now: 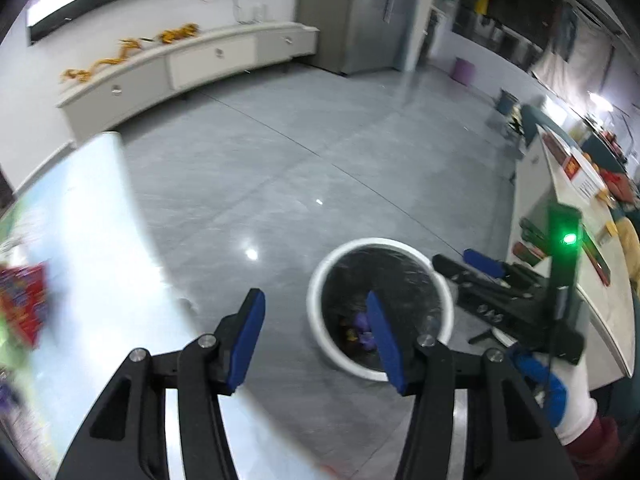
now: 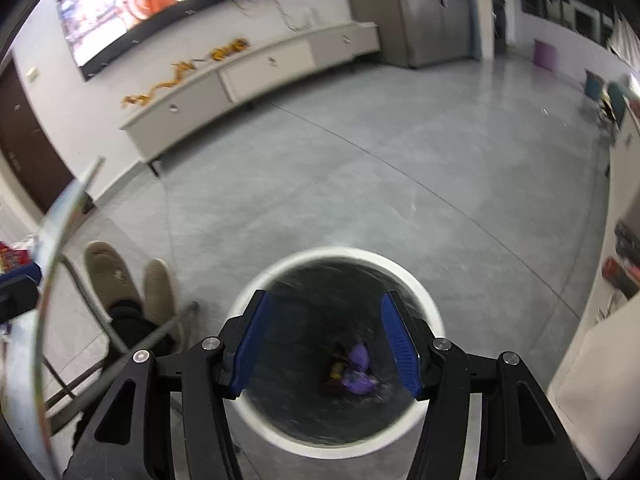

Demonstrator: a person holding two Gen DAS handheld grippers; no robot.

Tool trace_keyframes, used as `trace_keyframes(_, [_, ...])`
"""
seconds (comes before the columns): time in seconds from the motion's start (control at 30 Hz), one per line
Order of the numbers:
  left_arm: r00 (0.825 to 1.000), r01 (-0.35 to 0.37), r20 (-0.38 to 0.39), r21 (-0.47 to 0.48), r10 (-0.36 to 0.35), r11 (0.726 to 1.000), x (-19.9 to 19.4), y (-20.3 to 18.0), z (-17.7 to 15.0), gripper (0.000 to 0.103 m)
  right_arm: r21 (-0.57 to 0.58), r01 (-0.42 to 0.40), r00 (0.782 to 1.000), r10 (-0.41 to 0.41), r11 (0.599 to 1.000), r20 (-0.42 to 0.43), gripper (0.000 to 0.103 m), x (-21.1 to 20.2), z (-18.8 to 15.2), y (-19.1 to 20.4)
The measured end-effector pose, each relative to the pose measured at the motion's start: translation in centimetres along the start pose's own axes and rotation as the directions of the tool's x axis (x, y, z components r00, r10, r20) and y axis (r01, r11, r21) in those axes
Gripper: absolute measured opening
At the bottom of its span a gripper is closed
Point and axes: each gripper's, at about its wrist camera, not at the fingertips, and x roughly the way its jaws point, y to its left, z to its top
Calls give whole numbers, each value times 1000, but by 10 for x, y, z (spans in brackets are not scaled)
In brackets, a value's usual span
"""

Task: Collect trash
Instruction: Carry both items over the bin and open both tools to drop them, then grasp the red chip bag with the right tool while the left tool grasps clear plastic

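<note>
Right wrist camera sits almost straight above the bin (image 2: 338,350), looking steeply down into it past its own fingers, close enough that the bin's rim fills the lower centre. Left wrist camera hangs off to the bin's (image 1: 380,308) left, over the table (image 1: 92,240) edge, tilted down and forward, a little farther back; it catches the right gripper (image 1: 480,264) just beyond the bin. Both views share the bin, the grey floor (image 2: 360,184) past it, and the long cabinet (image 1: 192,64) and screen (image 2: 160,0) on the far wall.
</note>
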Motion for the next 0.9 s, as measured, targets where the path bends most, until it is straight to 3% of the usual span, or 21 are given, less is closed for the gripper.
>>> trace_keyframes(0.2, [990, -99, 85, -105, 108, 989, -59, 64, -32, 51, -84, -92, 993, 98, 992, 72, 57, -38, 12, 65])
trace_keyframes(0.33, [973, -169, 120, -216, 198, 962, -95, 116, -59, 51, -169, -145, 984, 160, 975, 78, 57, -53, 12, 115])
trace_keyframes(0.5, [939, -255, 130, -358, 318, 898, -137, 188, -102, 51, -266, -205, 971, 229, 942, 62, 57, -63, 8, 173])
trace_keyframes(0.67, [903, -316, 109, -487, 416, 814, -173, 244, -151, 52, -347, -269, 954, 299, 898, 33, 58, -67, 5, 227])
trace_keyframes(0.8, [902, -315, 72, -563, 425, 764, -182, 274, -181, 52, -412, -309, 939, 343, 857, 11, 65, -66, 4, 268])
trace_keyframes(0.9, [910, -316, 38, -586, 414, 747, -173, 289, -191, 52, -463, -343, 926, 378, 818, -18, 70, -62, 4, 304])
